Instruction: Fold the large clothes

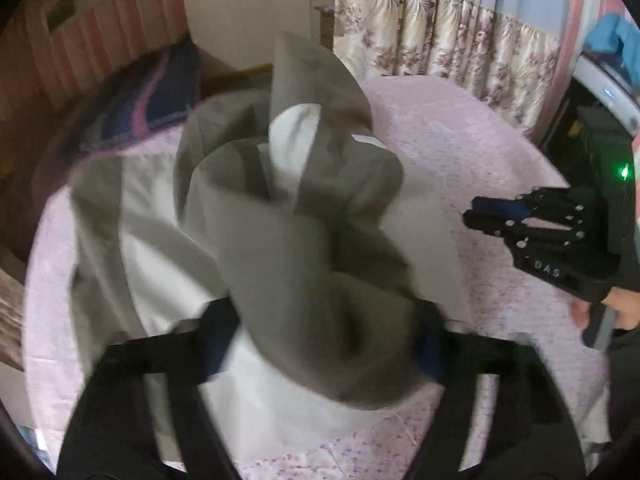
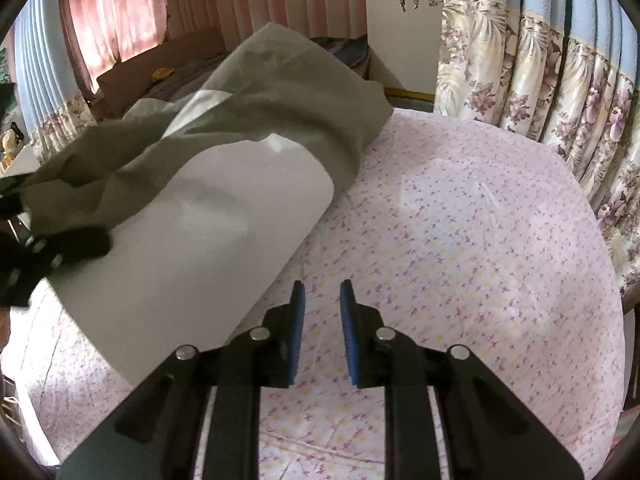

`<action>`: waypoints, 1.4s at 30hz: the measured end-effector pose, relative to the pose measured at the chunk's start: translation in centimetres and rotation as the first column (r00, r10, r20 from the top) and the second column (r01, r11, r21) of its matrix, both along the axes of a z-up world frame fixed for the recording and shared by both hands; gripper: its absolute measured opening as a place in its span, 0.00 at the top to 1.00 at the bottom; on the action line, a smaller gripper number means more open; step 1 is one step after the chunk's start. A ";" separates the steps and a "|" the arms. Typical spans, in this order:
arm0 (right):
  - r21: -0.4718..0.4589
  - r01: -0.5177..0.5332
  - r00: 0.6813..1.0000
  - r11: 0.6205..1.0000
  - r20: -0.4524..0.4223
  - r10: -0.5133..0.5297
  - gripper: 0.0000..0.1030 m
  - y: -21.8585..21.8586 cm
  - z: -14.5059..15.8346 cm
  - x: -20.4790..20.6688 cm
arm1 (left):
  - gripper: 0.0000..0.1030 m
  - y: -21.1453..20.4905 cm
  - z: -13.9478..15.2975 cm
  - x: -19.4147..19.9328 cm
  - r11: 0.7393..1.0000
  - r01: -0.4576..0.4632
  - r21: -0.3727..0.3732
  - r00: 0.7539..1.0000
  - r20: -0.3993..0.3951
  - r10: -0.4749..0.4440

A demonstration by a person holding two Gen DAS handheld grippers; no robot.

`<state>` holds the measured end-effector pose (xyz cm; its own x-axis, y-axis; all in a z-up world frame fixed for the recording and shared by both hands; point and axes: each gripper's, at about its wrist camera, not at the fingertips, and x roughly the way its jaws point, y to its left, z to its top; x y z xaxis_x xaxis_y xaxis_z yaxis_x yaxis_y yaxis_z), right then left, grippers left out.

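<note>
A large grey and white garment (image 1: 304,240) lies bunched on the bed. In the left wrist view a thick grey fold of it fills the space between the fingers of my left gripper (image 1: 322,342), which is shut on the fold. The right wrist view shows the same garment (image 2: 224,216) as a long roll across the left half of the bed, with the left gripper (image 2: 80,246) at its left end. My right gripper (image 2: 322,292) hovers over bare sheet just right of the white edge, its blue pads a narrow gap apart with nothing between them. It also shows at the right in the left wrist view (image 1: 474,216).
The bed carries a pink flowered sheet (image 2: 460,240). Flowered curtains (image 2: 540,100) hang close behind its far right side. A dark blue and pink blanket (image 1: 152,96) lies at the far left corner. A person's hand (image 1: 624,308) holds the right gripper's handle.
</note>
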<state>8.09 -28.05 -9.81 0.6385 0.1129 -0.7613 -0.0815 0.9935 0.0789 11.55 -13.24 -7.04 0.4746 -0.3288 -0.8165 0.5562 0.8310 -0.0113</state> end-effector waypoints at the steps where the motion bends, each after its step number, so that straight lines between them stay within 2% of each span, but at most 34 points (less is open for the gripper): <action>1: -0.002 -0.003 1.000 1.000 -0.001 0.003 0.82 0.2 0.0 0.0 | 0.58 0.4 -0.1 0.1 1.000 0.004 -0.011 1.000 -0.003 -0.004; 4: 0.009 -0.021 1.000 1.000 0.012 0.021 0.82 1.0 0.3 -0.1 | 0.72 2.3 0.0 0.2 0.998 0.000 -0.068 1.000 -0.026 -0.002; 6: 0.026 -0.035 0.999 0.999 0.028 0.034 0.82 1.5 0.9 -0.1 | 0.75 3.8 -0.2 0.2 0.995 -0.018 -0.100 0.999 -0.041 0.014; 10: 0.060 -0.065 0.997 0.996 0.049 0.063 0.82 2.7 1.7 0.1 | 0.78 7.3 -0.2 -0.4 0.985 -0.069 -0.160 0.996 -0.059 0.060; 15: 0.057 -0.101 0.992 0.993 0.086 0.096 0.80 4.7 2.8 0.5 | 0.80 11.9 1.8 -2.6 0.967 -0.129 -0.221 0.992 -0.018 0.128; 17: 0.060 -0.119 0.987 0.991 0.117 0.111 0.80 5.9 3.7 0.6 | 0.80 13.1 2.4 -3.1 0.964 -0.147 -0.223 0.989 -0.001 0.150; 19: 0.068 -0.146 0.981 0.987 0.142 0.135 0.80 7.1 4.5 0.7 | 0.80 15.0 2.4 -2.9 0.955 -0.182 -0.234 0.983 -0.018 0.183; 21: 0.082 -0.187 0.972 0.979 0.160 0.172 0.80 9.0 5.2 1.1 | 0.80 16.6 1.7 -2.8 0.947 -0.212 -0.242 0.977 -0.042 0.208; 24: 0.092 -0.250 0.962 0.964 0.136 0.236 0.80 11.5 4.9 1.8 | 0.80 18.1 -0.2 -2.6 0.948 -0.239 -0.209 0.971 -0.070 0.229; 27: 0.039 -0.285 0.956 0.958 0.088 0.281 0.80 14.1 3.3 2.8 | 0.78 20.0 -2.8 -1.8 0.944 -0.265 -0.194 0.962 -0.122 0.245; 32: 0.025 -0.313 0.950 0.949 0.006 0.313 0.80 15.4 1.8 4.3 | 0.74 21.5 -5.8 -0.3 0.941 -0.250 -0.228 0.960 -0.182 0.211; 35: 0.025 -0.303 0.953 0.953 -0.024 0.303 0.80 15.1 0.5 5.1 | 0.71 22.2 -7.5 0.7 0.923 -0.250 -0.292 0.955 -0.229 0.186; 37: 0.021 -0.286 0.958 0.958 -0.002 0.286 0.75 14.9 0.8 4.8 | 0.69 22.2 -7.5 0.6 0.921 -0.242 -0.305 0.959 -0.221 0.178; 38: 0.022 -0.277 0.961 0.961 0.009 0.277 0.69 14.7 1.0 4.8 | 0.67 22.1 -7.3 0.4 0.926 -0.236 -0.295 0.962 -0.204 0.180; 39: 0.027 -0.261 0.965 0.965 0.018 0.261 0.57 14.3 1.5 4.7 | 0.59 21.7 -6.7 0.1 0.935 -0.234 -0.268 0.966 -0.168 0.194; 40: 0.031 -0.233 0.972 0.972 0.027 0.233 0.48 13.7 2.1 4.6 | 0.47 21.5 -6.4 -0.2 0.940 -0.235 -0.248 0.968 -0.144 0.205; 41: 0.037 -0.215 0.976 0.976 0.038 0.213 0.32 13.2 2.4 4.4 | 0.39 21.2 -5.8 -0.5 0.945 -0.242 -0.218 0.969 -0.107 0.223; 42: 0.051 -0.180 0.982 0.982 0.070 0.176 0.26 12.5 3.2 4.1 | 0.29 21.0 -5.0 -0.9 0.949 -0.253 -0.189 0.967 -0.056 0.247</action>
<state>12.19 -15.57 -6.60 0.6523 0.2711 -0.7078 -0.2637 0.9567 0.1233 10.63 7.78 -12.00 0.5369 -0.3559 -0.7649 0.3274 0.9235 -0.1998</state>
